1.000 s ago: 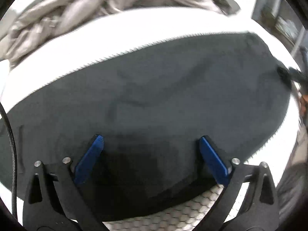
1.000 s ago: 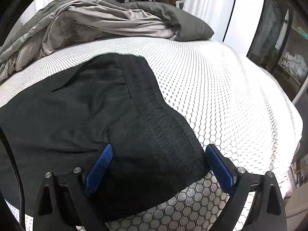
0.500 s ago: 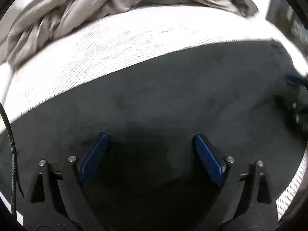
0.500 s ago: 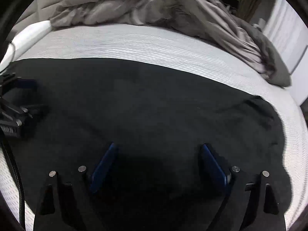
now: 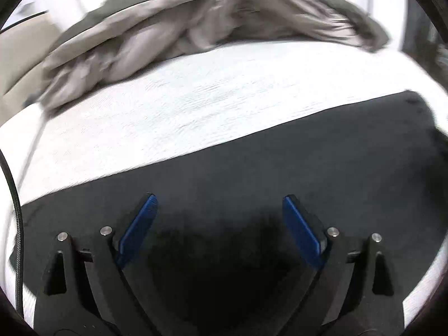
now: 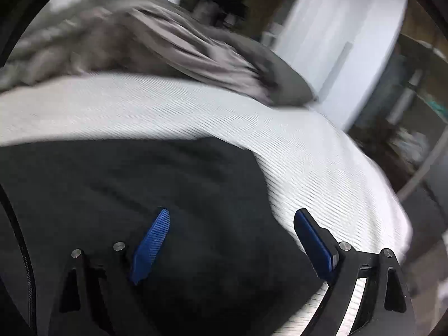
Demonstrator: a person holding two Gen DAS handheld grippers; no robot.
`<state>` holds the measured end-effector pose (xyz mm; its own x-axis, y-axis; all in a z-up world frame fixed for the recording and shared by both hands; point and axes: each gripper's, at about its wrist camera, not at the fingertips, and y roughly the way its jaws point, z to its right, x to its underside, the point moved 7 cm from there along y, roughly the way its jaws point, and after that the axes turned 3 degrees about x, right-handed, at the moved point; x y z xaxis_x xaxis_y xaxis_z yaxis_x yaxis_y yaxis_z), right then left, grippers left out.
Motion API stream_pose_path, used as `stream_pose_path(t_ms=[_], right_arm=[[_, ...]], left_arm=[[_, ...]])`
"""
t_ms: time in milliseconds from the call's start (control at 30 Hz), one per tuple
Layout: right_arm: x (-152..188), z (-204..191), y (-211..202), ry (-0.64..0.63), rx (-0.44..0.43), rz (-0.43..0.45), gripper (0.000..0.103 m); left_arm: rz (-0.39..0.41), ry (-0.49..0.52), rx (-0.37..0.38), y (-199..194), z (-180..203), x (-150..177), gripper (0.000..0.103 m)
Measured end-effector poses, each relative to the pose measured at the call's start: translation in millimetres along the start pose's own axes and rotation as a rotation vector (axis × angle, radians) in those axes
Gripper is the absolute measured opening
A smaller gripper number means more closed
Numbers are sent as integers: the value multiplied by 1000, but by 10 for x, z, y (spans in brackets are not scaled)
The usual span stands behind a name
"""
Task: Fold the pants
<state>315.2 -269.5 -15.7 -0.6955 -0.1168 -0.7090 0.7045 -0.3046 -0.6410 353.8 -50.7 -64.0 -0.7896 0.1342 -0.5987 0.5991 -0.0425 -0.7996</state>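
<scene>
Black pants (image 5: 280, 154) lie spread flat across the white mattress (image 5: 196, 98). My left gripper (image 5: 219, 198) hovers over them, blue pads wide apart and nothing pinched between them. In the right wrist view the pants (image 6: 140, 173) end in a rounded edge beside the bare mattress (image 6: 322, 162). My right gripper (image 6: 233, 212) is open above that right end, its left pad over the fabric and its right pad near the edge. Whether either gripper's fingertips touch the cloth cannot be told. Both views are motion-blurred.
A crumpled grey duvet (image 5: 196, 28) is heaped along the far side of the bed, also seen as the duvet (image 6: 140, 33) in the right wrist view. A beige headboard (image 5: 16, 56) stands far left. A white wall panel (image 6: 336, 42) and dark shelving (image 6: 406, 106) lie beyond the bed's right side.
Both grippers moved across the pants. The left view now shows more mattress and duvet. The right view swung back to the pants' right end, and the other gripper left its frame. Left jaws narrowed slightly.
</scene>
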Motion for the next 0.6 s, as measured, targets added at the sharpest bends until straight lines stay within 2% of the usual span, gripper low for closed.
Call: stream_pose_path(t_ms=[67,133,167,233,300,400,433,467,500,533,600], right_arm=[[-67,-555,49,-21,-180,-44,93],[-27,-939,129,-85,-261,-100,93],[-9,-1103,188,-139,-265,-116,93],[48,-1304,251,-261,-206,-98,92],[30,-1163,366,-281,-182,-82,93],[-29,-525,634,-189,-17,-101,94],[-5,-177,751,-114,75,-129,94],[48,67,810,-49,138,-160,94],[91,290,849,36,156,-189,94],[117,421,827,124,124,-198,94],[91,479,662,174,113,-164,90]], left_arm=[[-22,-19,68,139,194,-36,90],[-71,-34,111,310,306,3,90],[-103,-29,106,414,335,38,90],[-131,-14,24,544,237,70,94],[-121,-41,-29,570,4,42,99],[-126,-125,-154,584,-538,104,99],[-133,-156,-181,578,-695,147,99],[-136,-198,-164,571,-818,179,99],[-138,-223,-138,569,-869,187,98],[-135,-234,-128,534,-882,209,97],[-92,-245,-88,468,-805,118,96]])
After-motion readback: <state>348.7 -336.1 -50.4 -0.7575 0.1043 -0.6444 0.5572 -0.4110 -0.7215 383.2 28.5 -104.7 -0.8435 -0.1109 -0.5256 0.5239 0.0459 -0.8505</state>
